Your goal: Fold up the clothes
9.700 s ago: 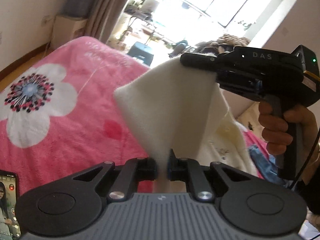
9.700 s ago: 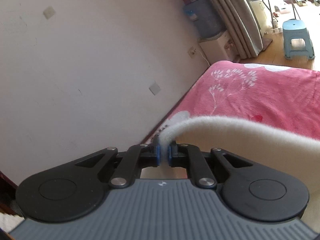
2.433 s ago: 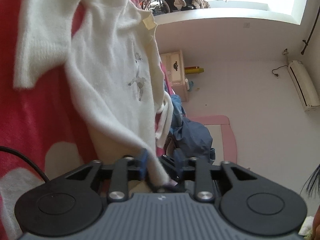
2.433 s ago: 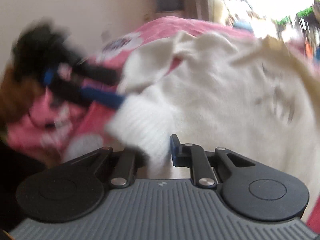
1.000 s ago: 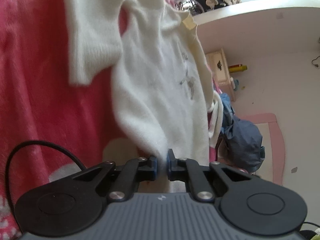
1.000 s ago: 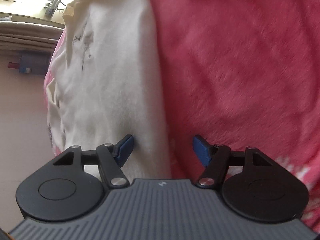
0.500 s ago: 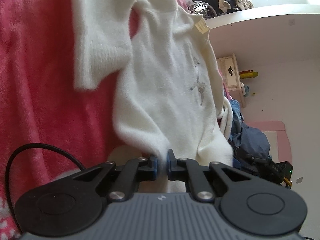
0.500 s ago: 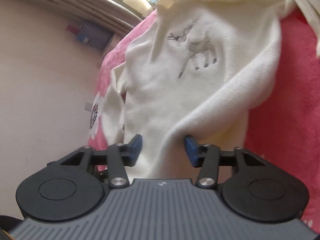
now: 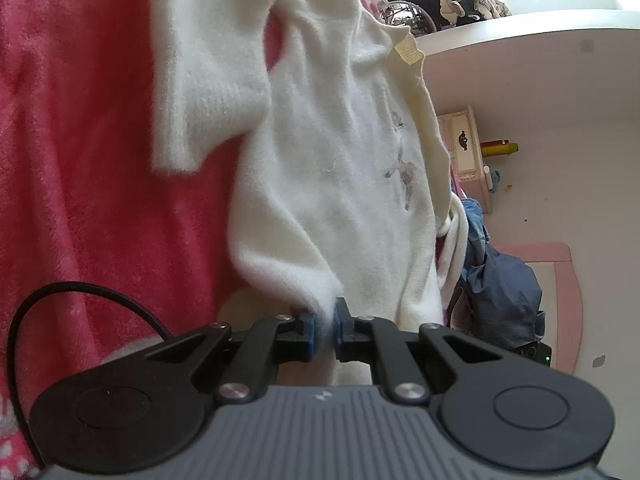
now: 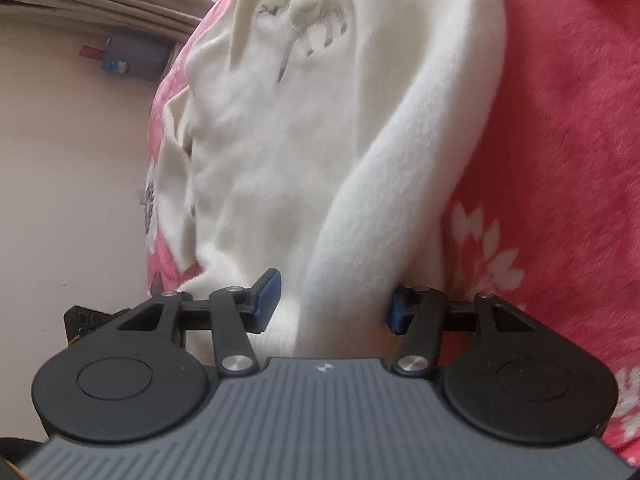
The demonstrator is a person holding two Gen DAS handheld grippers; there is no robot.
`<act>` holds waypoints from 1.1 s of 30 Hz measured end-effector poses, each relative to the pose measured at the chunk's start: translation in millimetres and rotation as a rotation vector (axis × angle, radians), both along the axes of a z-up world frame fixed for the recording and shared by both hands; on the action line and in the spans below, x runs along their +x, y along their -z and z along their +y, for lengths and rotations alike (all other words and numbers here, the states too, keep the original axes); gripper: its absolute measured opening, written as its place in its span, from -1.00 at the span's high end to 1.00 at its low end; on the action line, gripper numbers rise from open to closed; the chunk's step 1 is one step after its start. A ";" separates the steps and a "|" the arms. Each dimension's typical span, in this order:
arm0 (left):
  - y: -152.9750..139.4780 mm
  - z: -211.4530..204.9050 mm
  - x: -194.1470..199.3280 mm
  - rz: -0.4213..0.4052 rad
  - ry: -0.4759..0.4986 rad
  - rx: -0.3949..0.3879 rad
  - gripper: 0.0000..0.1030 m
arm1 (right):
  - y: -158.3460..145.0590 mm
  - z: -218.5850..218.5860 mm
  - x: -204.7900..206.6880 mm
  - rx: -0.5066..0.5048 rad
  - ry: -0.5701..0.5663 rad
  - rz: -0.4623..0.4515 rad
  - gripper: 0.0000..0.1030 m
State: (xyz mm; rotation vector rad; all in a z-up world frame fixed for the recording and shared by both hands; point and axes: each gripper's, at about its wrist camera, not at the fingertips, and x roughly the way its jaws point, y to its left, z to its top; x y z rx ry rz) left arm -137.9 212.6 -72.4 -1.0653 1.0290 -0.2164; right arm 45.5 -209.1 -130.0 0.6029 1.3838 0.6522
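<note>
The white sweater (image 9: 336,184) lies spread on the pink blanket (image 9: 80,160). My left gripper (image 9: 325,334) is pinched tight on a fold at its hem; my right gripper (image 10: 328,306) gapes wide, fabric bulging between its blue pads (image 10: 267,296), unclamped.

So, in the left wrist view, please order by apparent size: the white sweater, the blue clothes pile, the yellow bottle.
1. white sweater
2. blue clothes pile
3. yellow bottle

The bottle stands farther away, so its true size is unsure.
</note>
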 end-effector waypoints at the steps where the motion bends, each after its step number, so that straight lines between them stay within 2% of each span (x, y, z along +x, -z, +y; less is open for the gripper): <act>1: -1.9 0.0 -1.0 -0.010 0.001 0.005 0.82 | -3.9 -2.7 -1.8 0.019 -0.003 -0.008 0.60; 2: -3.9 -0.1 -2.1 -0.020 0.003 0.010 0.82 | -8.0 -5.5 -3.5 0.039 -0.005 -0.017 0.73; 3: -7.6 -0.2 -3.2 -0.039 0.004 0.015 0.82 | -17.4 -11.4 -4.0 0.058 0.007 -0.044 0.75; 8: -41.2 5.4 -8.2 -0.194 -0.007 0.033 0.83 | -77.3 -47.6 1.2 0.164 0.107 -0.215 0.78; 12: -71.2 19.3 -13.3 -0.296 -0.067 0.049 0.84 | -128.1 -74.3 5.4 0.220 0.177 -0.361 0.79; 14: -84.7 25.9 -18.1 -0.332 -0.087 0.048 0.84 | -143.5 -84.8 3.1 0.240 0.191 -0.395 0.79; 16: -95.9 27.7 -23.0 -0.349 -0.075 0.051 0.85 | -145.8 -91.5 -0.7 0.231 0.191 -0.379 0.79; 19: -104.8 21.6 -26.9 -0.318 -0.034 0.089 0.85 | -136.3 -91.1 -4.7 0.221 0.200 -0.317 0.79; 23: -99.6 21.2 -15.9 -0.241 -0.013 0.071 0.85 | -129.0 -77.6 11.8 0.218 0.207 -0.266 0.79; 28: -86.8 23.9 24.3 -0.087 0.023 0.098 0.84 | -114.5 -58.7 52.4 0.081 0.157 -0.157 0.79; 30: -75.7 23.7 42.5 -0.018 0.047 0.124 0.84 | -95.8 -52.3 69.2 0.011 0.148 -0.097 0.79; 33: -56.6 22.9 66.3 0.057 0.064 0.139 0.84 | -66.3 -46.4 89.2 -0.029 0.176 -0.023 0.79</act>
